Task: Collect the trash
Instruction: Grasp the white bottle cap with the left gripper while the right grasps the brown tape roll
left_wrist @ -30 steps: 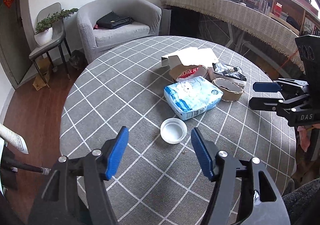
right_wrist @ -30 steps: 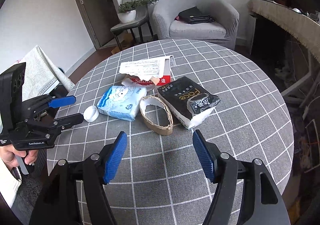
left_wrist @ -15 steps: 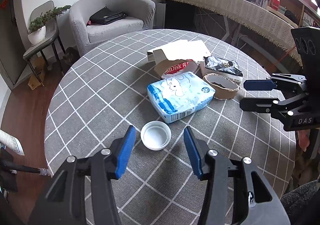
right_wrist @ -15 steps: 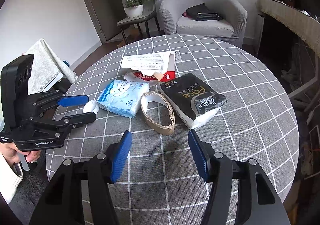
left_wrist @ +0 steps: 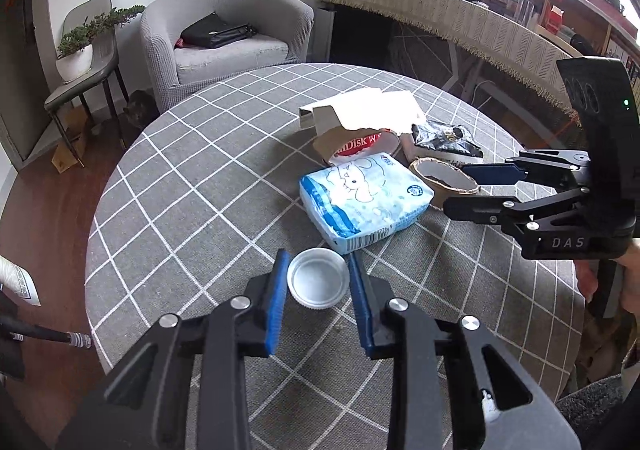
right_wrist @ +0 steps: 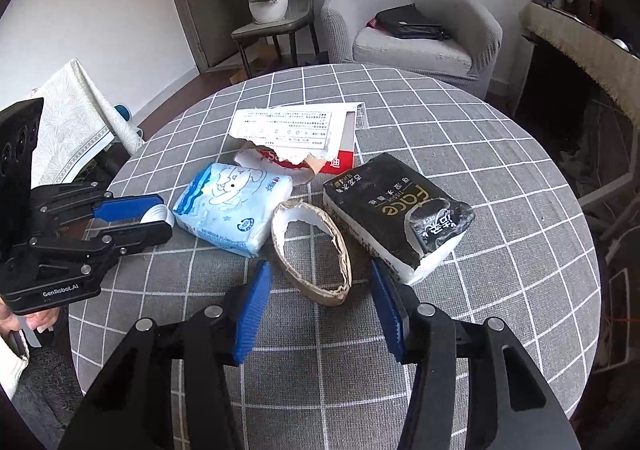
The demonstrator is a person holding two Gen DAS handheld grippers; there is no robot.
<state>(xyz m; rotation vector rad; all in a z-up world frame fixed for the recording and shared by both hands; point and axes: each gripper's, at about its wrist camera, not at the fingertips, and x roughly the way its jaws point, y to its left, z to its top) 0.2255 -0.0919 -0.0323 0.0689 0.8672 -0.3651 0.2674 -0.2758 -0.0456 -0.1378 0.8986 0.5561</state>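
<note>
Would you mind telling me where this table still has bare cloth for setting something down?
Bare table lies on the armchair side, and beyond the black tissue pack. Crowded: the middle, from white lid through blue tissue pack to cardboard ring.

A grey tablecloth (right_wrist: 460,153) with a white grid covers the round table. On it lie a white cap (left_wrist: 319,283), a blue-and-white tissue pack (right_wrist: 232,207), a black pack (right_wrist: 394,217) with gold lettering, a brown cardboard ring (right_wrist: 316,250) and a red-and-white torn box (right_wrist: 296,141).
</note>
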